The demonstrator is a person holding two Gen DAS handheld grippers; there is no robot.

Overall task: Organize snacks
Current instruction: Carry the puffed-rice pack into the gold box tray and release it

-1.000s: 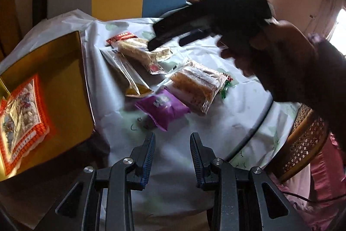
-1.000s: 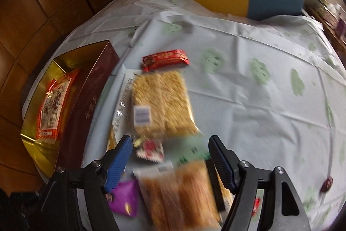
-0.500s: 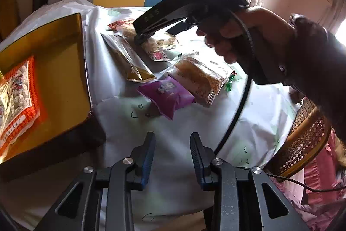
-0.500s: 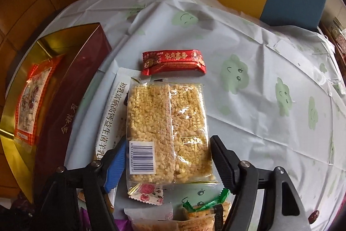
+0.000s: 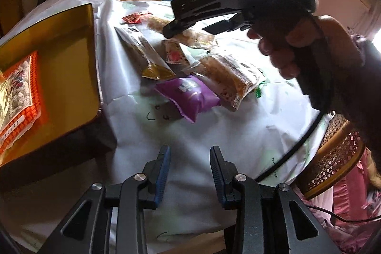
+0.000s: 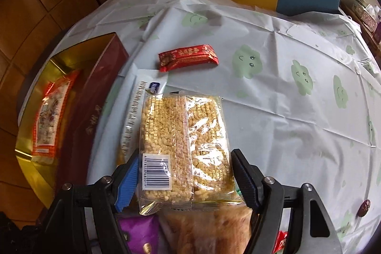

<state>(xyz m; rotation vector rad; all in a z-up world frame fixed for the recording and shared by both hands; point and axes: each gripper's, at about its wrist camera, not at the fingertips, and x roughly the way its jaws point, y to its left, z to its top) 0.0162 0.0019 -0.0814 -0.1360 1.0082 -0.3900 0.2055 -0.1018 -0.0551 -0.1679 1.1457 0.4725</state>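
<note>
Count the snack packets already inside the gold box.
1: an orange-bordered snack packet lies flat on the floor of the gold box at the table's left edge. The box's near end is out of frame, so more may be hidden.

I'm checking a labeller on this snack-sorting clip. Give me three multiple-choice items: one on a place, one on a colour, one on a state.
1. Where does the orange packet lie?
A. in the gold-lined box
B. on the chair
C. under the purple packet

2. What colour is the small wrapper beyond the rice-crisp pack?
A. green
B. red
C. blue

3. How does the right gripper stand?
A. shut on nothing
B. out of view
C. open, astride the pack's near end

Answers: A, it rests on the gold lining; B, red foil shows; C, a finger flanks each side.
</note>
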